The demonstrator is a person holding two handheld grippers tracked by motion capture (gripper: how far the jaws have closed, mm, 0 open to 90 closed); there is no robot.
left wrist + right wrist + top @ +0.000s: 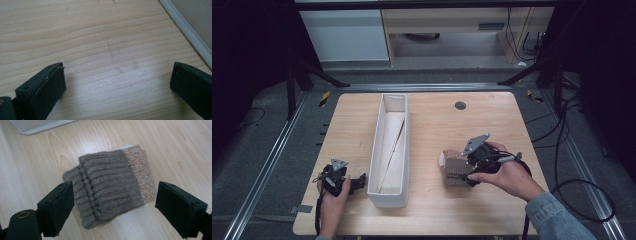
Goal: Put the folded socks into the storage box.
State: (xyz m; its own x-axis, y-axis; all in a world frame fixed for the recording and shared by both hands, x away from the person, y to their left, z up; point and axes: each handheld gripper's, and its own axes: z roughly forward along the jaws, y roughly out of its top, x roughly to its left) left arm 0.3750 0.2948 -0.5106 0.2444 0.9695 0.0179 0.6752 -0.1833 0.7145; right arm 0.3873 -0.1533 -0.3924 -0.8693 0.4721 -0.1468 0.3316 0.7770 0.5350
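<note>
The folded brown knit sock bundle (110,185) lies on the counter (492,125) right of the long white box (373,165); it looks soft, light and squashy, best pinched across its thick ribbed fold. The right tongs (113,203) are spread wide around it, gripping nothing. The left tongs (117,85) hover open and empty beside the box, and nothing blocks the way.

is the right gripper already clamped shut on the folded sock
No, the right gripper has its jaws wide apart on either side of the folded brown sock, with a gap showing at each pad.
</note>
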